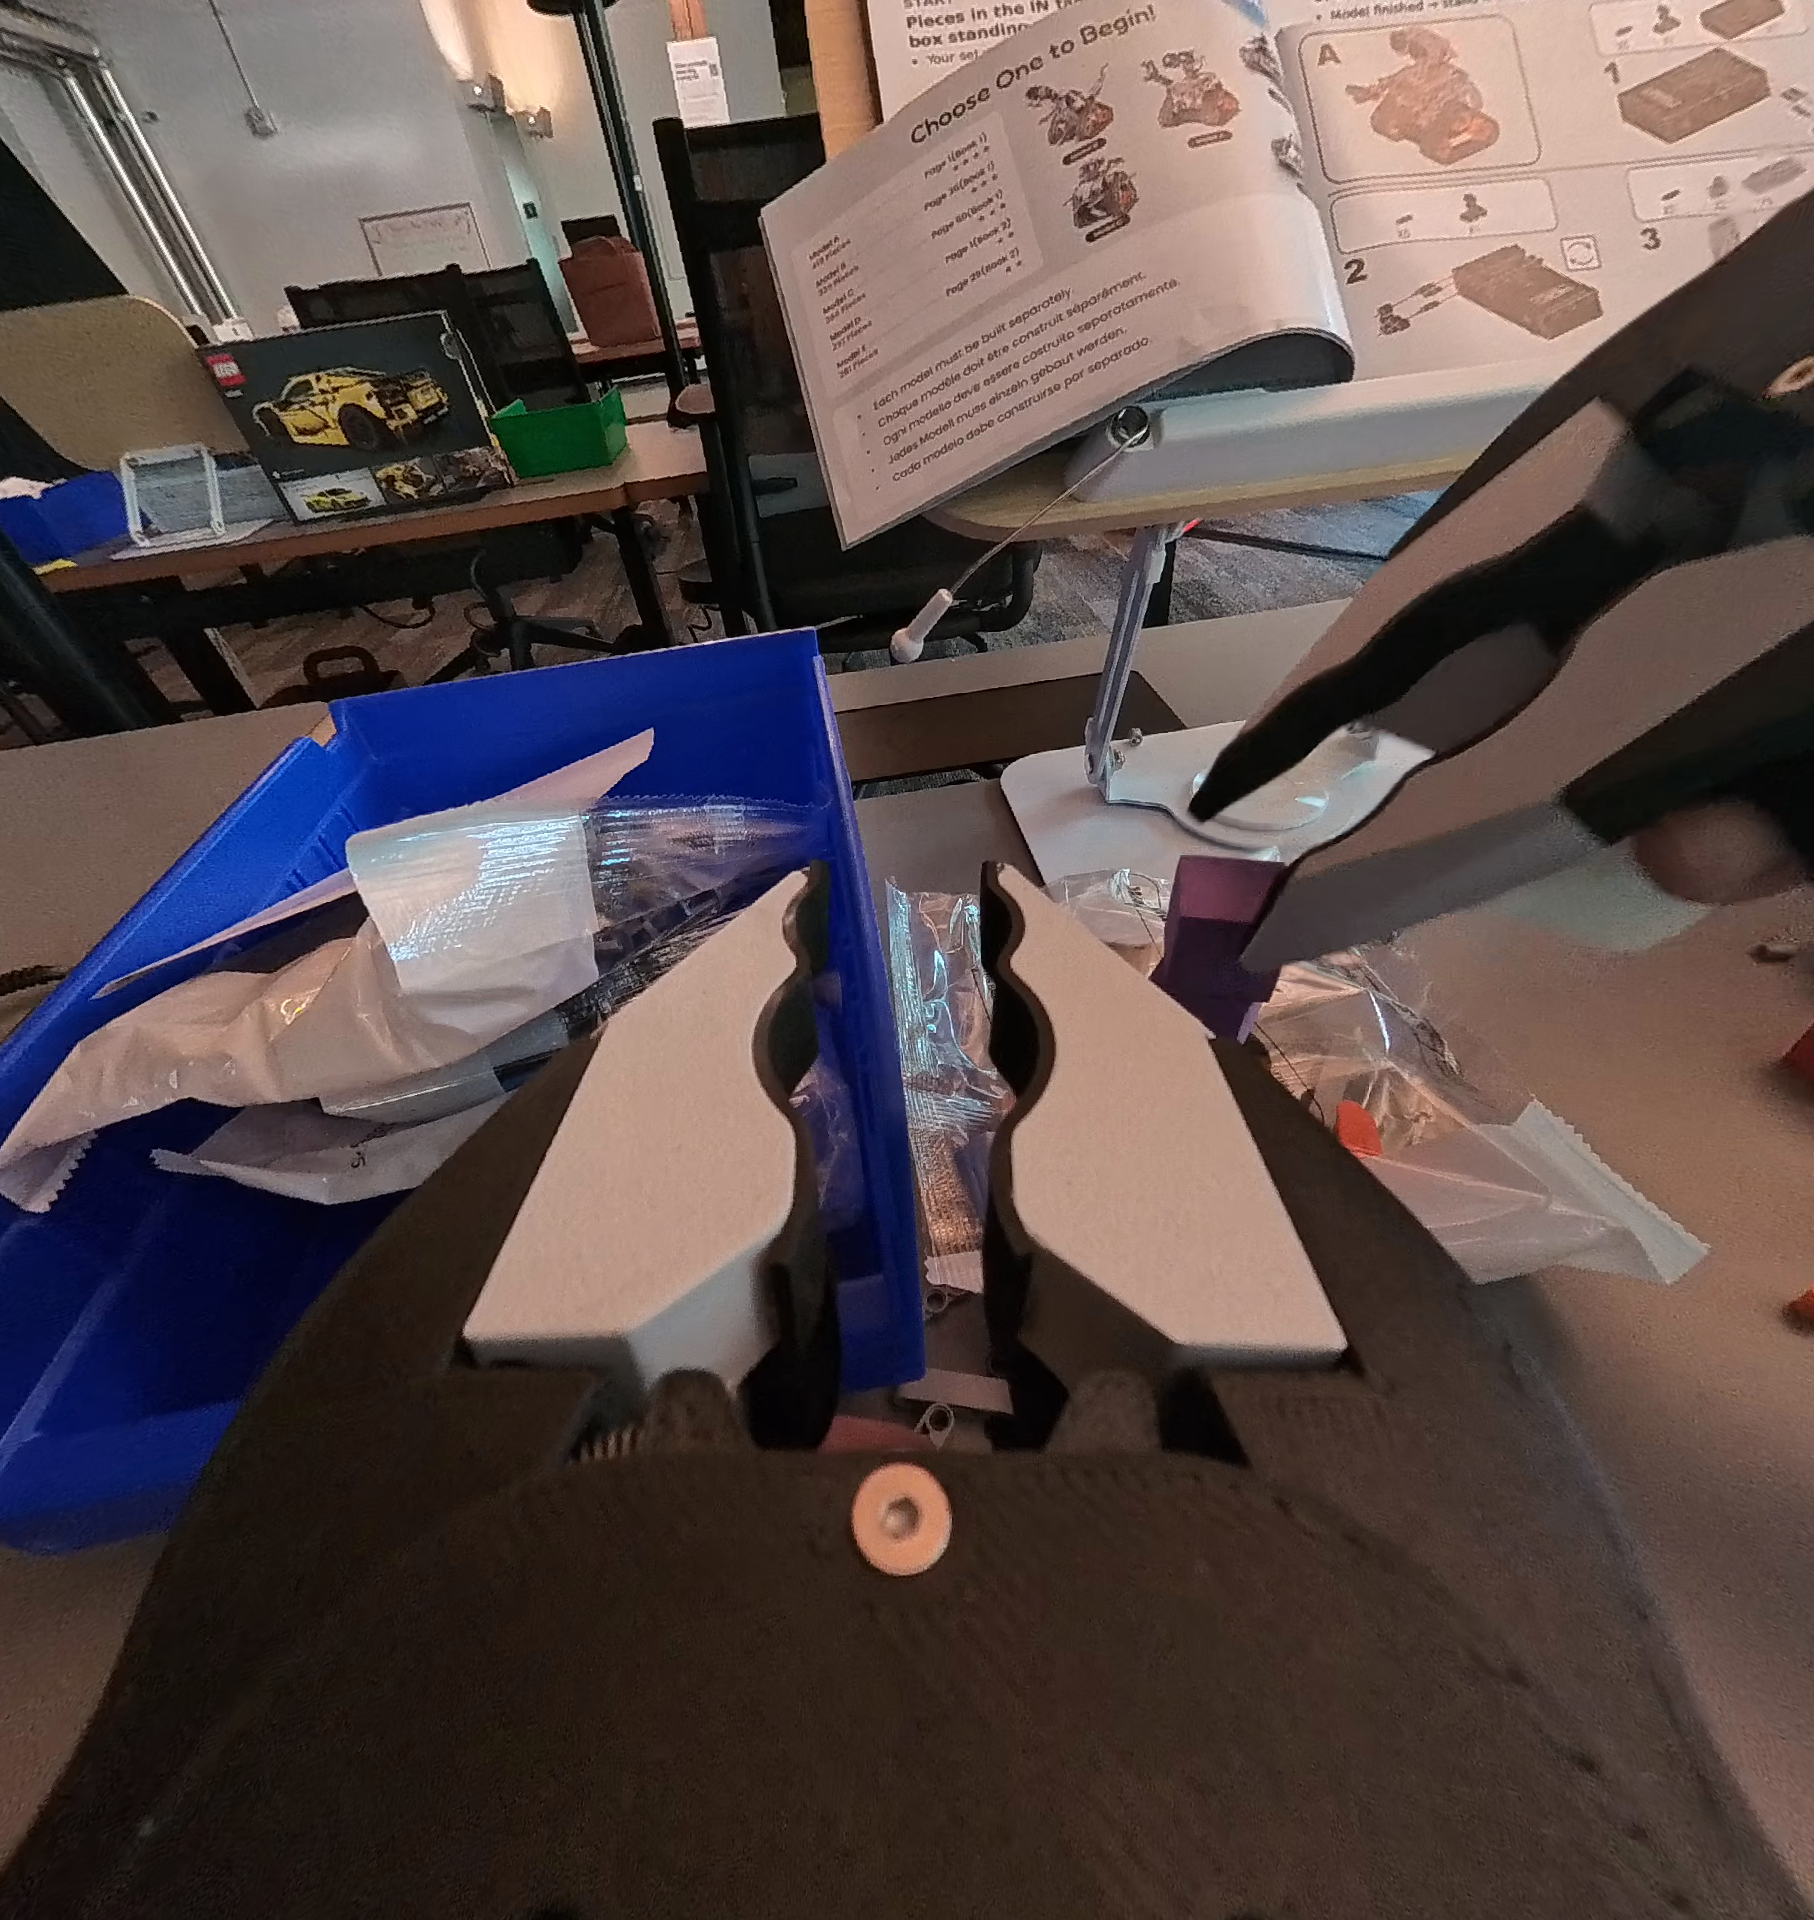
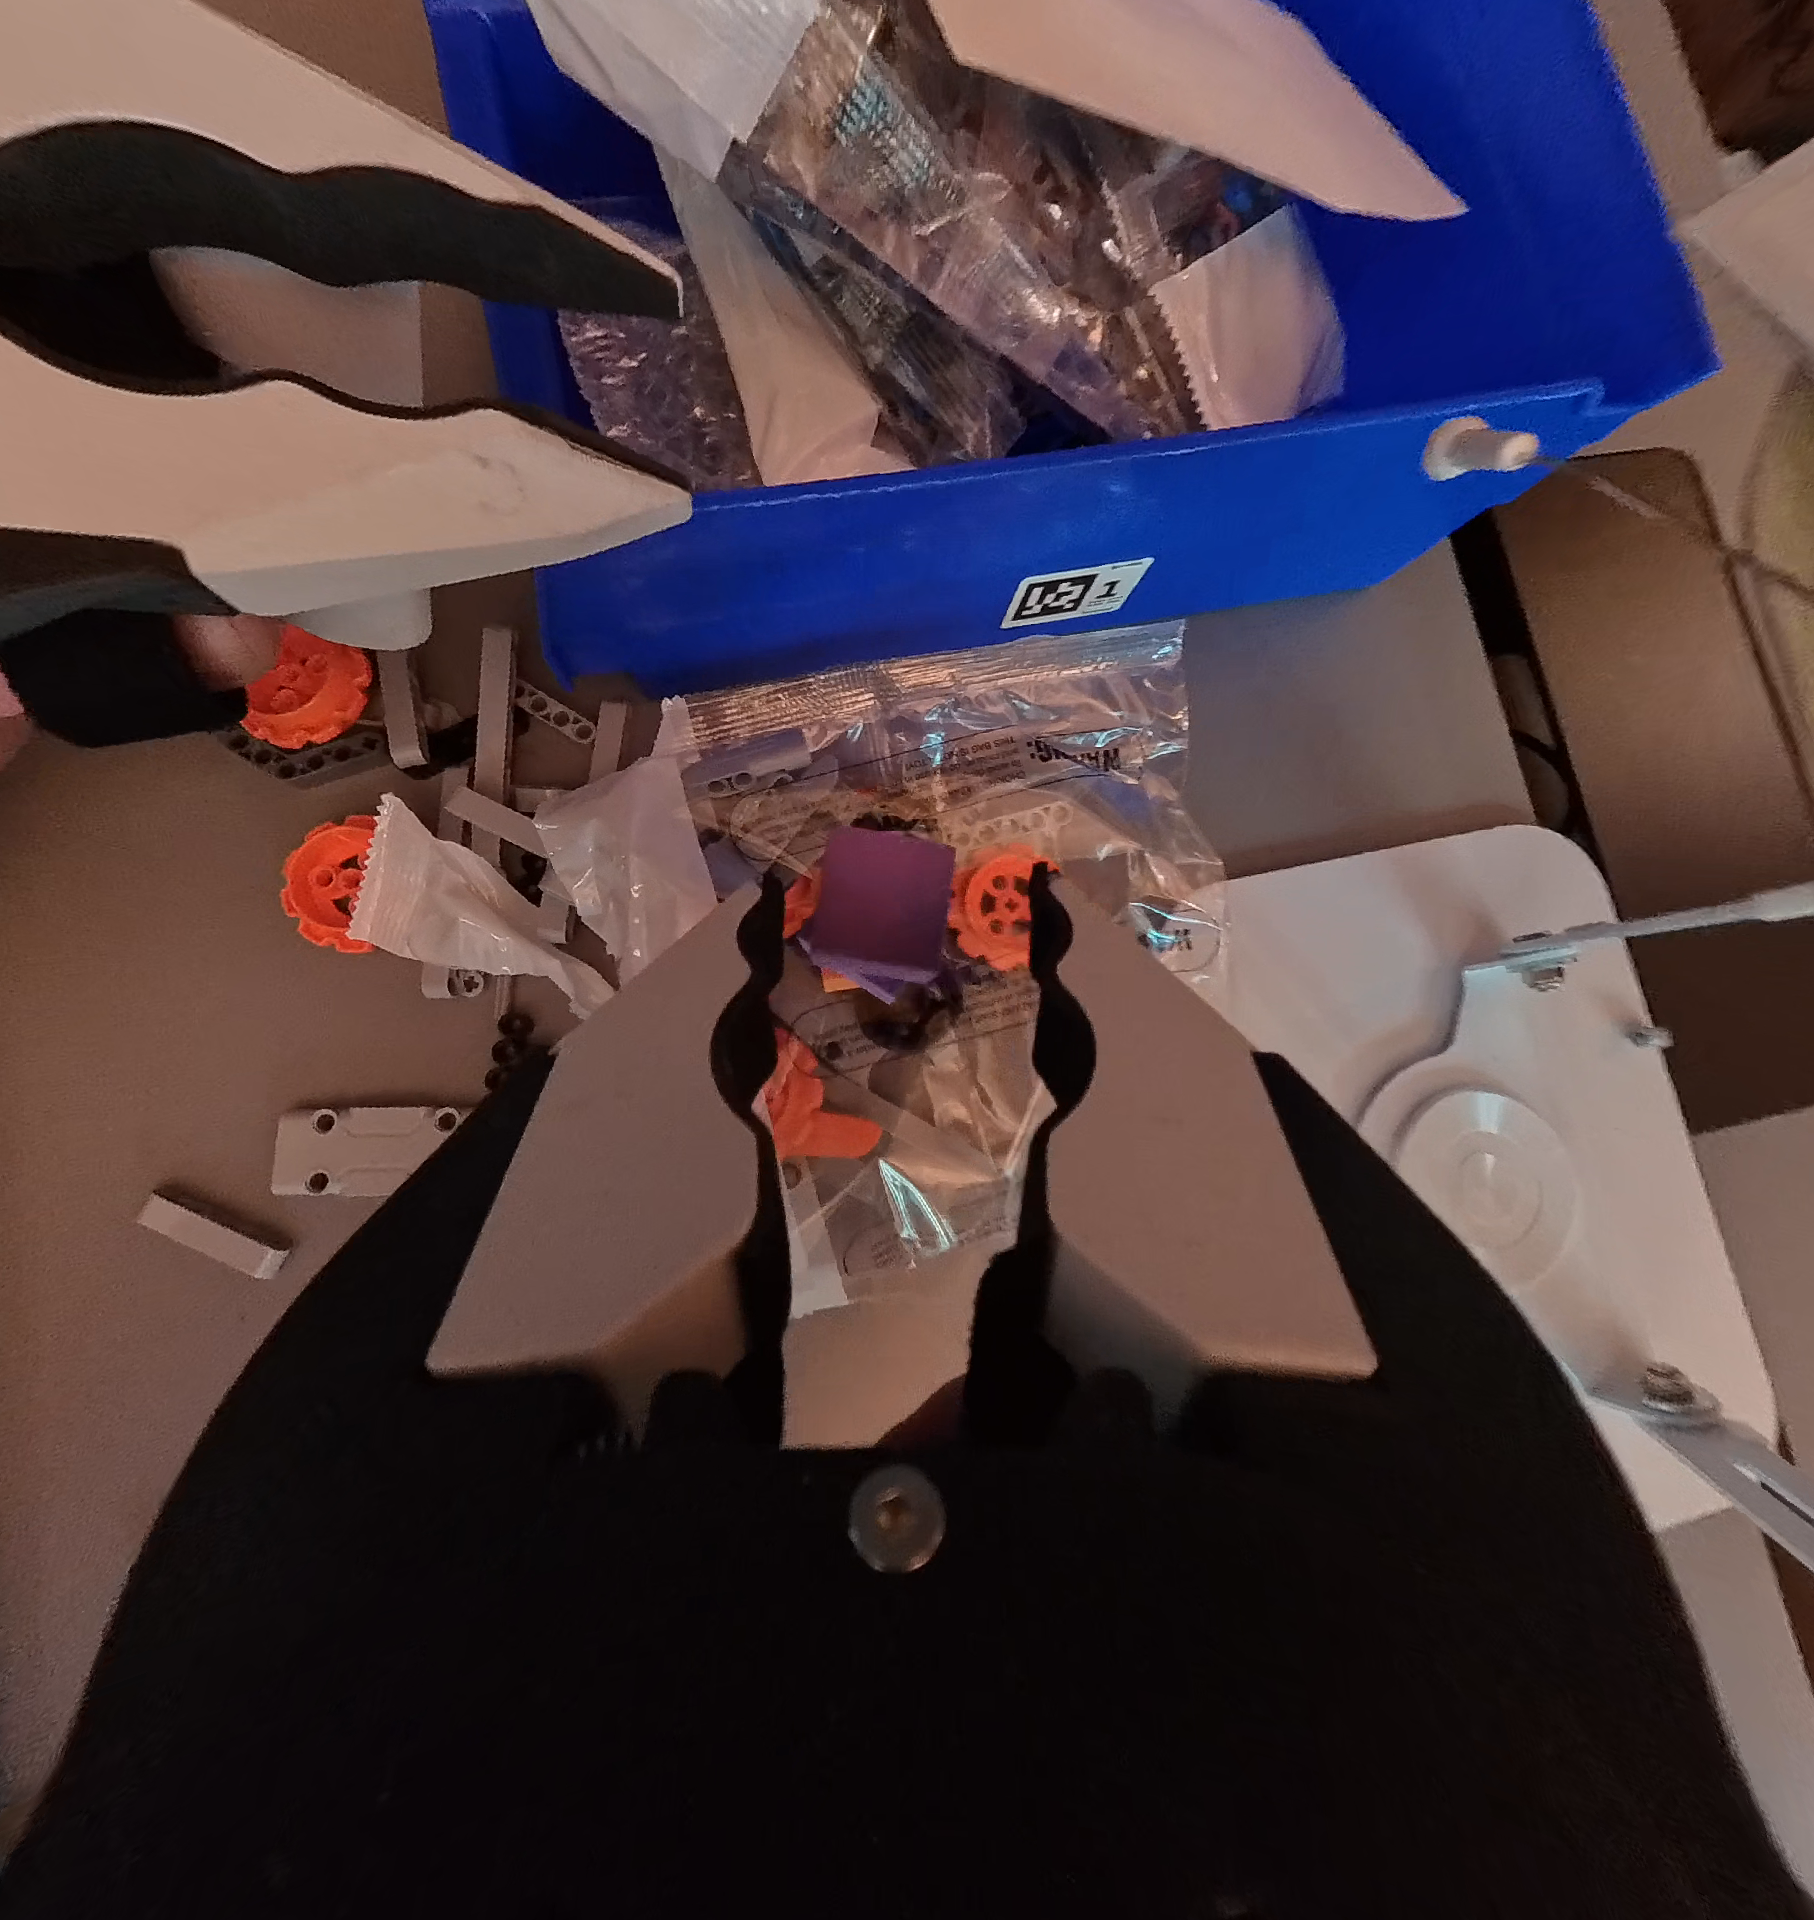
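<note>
Blue bin (image 2: 1090, 540) on worktop (image 2: 103, 1403), stuffed with plastic bags. Clear parts bag (image 2: 944, 748) lies just beside its wall. Left claw (image 1: 898, 883) spread, straddling the bin wall, holding nothing. Right claw (image 2: 903, 894) spread over a purple block (image 2: 887, 899) atop the bag; contact unclear. Only the right view shows loose orange wheels (image 2: 305, 686); only the left shows an open booklet (image 1: 1038, 281) on its stand.

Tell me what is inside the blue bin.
The blue bin holds white bags and clear bags of small parts, piled together. What lies under them on the bin floor is covered.
</note>
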{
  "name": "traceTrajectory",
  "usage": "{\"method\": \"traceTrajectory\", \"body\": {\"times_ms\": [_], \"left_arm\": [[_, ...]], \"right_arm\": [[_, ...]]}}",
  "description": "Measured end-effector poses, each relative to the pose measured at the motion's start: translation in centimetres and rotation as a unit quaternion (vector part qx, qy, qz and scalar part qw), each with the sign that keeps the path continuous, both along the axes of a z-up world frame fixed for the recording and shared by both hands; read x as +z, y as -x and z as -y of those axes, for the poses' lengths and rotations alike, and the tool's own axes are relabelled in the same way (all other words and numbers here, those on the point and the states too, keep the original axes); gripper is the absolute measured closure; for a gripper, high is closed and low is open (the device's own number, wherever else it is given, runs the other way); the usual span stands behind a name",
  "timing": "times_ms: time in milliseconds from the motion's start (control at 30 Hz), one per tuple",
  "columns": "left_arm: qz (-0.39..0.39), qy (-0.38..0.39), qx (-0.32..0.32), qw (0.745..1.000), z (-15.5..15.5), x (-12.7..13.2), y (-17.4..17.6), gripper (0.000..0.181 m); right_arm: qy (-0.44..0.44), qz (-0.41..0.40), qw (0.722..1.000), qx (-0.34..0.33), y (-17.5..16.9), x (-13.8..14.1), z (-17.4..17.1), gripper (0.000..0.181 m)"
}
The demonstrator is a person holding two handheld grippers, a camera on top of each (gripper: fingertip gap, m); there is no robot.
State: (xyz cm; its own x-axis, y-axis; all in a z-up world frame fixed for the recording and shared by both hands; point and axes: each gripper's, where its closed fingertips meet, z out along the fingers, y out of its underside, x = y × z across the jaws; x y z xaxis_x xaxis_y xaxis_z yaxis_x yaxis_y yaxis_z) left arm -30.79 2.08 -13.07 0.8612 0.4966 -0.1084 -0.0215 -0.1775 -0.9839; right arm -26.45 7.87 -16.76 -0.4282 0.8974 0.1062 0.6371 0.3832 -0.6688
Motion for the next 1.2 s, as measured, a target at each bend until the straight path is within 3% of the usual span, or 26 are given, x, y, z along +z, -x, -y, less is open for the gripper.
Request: {"method": "traceTrajectory", "body": {"times_ms": [133, 233, 467, 600, 633, 767, 1033, 1200], "left_arm": [[0.001, -0.004, 0.000, 1.000, 0.1, 0.1, 0.0, 0.154], [0.001, -0.008, -0.003, 1.000, 0.1, 0.4, -0.1, 0.154], [-0.002, -0.008, -0.011, 1.000, -0.4, 0.5, -0.8, 0.153], [-0.003, -0.013, -0.010, 1.000, -0.5, 0.7, -1.0, 0.154], [-0.004, -0.013, -0.009, 1.000, -0.5, 0.7, -1.0, 0.154], [-0.005, -0.014, -0.007, 1.000, -0.5, 0.7, -1.0, 0.154], [-0.004, -0.008, -0.006, 1.000, -0.5, 0.4, -0.8, 0.154], [0.002, -0.010, -0.004, 1.000, -0.3, 0.2, -0.4, 0.154]], "right_arm": [[-0.013, -0.022, 1.000, -0.008, -2.5, 2.1, -1.3, 0.134], [-0.048, -0.009, 0.998, -0.033, -6.4, 1.8, -4.3, 0.134], [-0.046, 0.117, 0.991, -0.052, -16.3, -5.5, -10.2, 0.132], [-0.050, 0.159, 0.984, -0.066, -18.3, -8.9, -12.1, 0.142], [-0.045, 0.160, 0.984, -0.065, -18.3, -9.1, -12.1, 0.154], [-0.048, 0.127, 0.989, -0.065, -17.1, -7.5, -12.1, 0.155], [-0.019, -0.012, 1.000, 0.013, -7.4, 3.5, -4.8, 0.155], [-0.042, 0.007, 0.998, 0.050, -2.9, 4.3, -1.3, 0.155]]}}
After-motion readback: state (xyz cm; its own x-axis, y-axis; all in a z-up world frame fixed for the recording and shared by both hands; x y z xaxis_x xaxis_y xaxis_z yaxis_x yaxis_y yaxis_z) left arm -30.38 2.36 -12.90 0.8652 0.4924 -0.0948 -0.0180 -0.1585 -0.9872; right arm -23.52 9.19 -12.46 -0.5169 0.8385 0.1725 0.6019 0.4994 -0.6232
